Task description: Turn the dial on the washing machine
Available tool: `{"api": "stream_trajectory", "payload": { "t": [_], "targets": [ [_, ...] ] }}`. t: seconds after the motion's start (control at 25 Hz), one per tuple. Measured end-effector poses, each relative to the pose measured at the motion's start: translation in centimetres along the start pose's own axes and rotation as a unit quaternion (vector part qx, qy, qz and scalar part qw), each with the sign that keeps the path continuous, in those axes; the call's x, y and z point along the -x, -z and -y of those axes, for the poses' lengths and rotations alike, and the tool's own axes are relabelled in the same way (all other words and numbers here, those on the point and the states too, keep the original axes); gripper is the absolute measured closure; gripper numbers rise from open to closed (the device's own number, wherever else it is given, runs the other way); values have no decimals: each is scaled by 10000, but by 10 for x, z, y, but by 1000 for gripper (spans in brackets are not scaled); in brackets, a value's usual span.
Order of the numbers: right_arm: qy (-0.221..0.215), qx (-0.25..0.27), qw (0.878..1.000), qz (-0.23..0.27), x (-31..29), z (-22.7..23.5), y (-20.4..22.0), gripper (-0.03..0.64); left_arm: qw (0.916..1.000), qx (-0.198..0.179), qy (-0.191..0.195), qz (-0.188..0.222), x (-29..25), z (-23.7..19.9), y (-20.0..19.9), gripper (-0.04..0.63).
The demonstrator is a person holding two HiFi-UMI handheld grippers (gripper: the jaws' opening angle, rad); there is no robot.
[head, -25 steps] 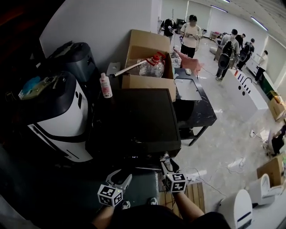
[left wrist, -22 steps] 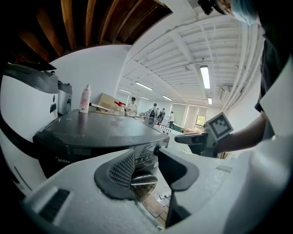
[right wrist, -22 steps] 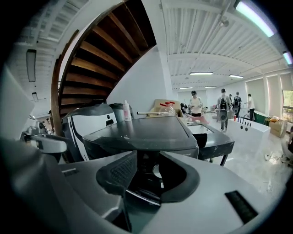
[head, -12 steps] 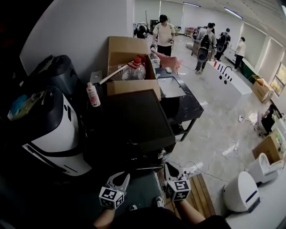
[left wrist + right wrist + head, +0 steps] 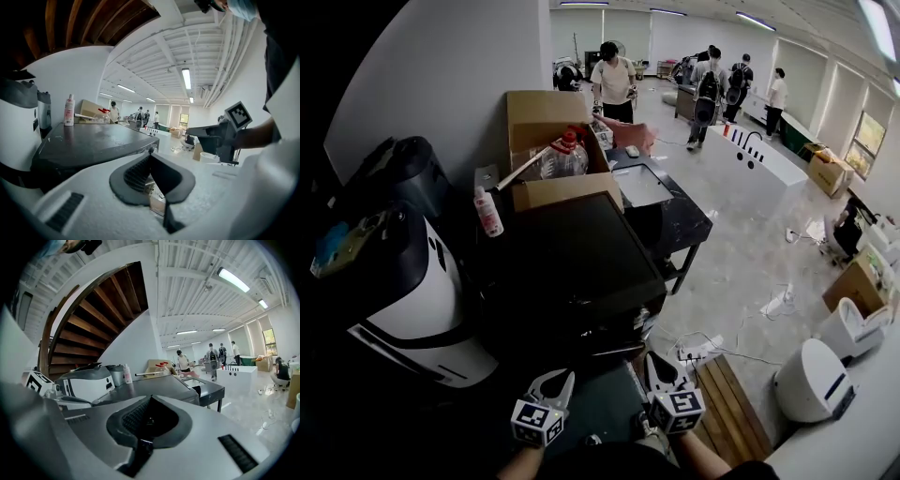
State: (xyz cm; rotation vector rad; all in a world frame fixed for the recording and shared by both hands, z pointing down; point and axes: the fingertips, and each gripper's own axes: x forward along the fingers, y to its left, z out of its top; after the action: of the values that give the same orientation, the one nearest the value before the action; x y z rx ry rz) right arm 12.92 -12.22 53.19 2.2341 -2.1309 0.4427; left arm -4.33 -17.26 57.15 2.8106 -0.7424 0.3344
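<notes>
Fingers of left gripper [image 5: 553,381] and right gripper [image 5: 660,367] just closed, empty: reopen one, straddle washer [image 5: 572,267] dial squarely, then twist.

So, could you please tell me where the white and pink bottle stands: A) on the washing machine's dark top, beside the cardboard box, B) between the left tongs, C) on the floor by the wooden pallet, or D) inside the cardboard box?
A: the bottle stands upright at the far left corner of the washing machine top, just left of the cardboard box.
</notes>
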Motion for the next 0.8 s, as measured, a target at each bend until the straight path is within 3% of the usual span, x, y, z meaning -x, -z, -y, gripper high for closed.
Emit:
{"api": "stream_trajectory", "payload": {
  "t": [0.8],
  "targets": [
    [214, -139, 9997, 14, 27, -27, 27, 617, 9995, 24, 302, -76, 30, 4, 23, 589]
  ]
}}
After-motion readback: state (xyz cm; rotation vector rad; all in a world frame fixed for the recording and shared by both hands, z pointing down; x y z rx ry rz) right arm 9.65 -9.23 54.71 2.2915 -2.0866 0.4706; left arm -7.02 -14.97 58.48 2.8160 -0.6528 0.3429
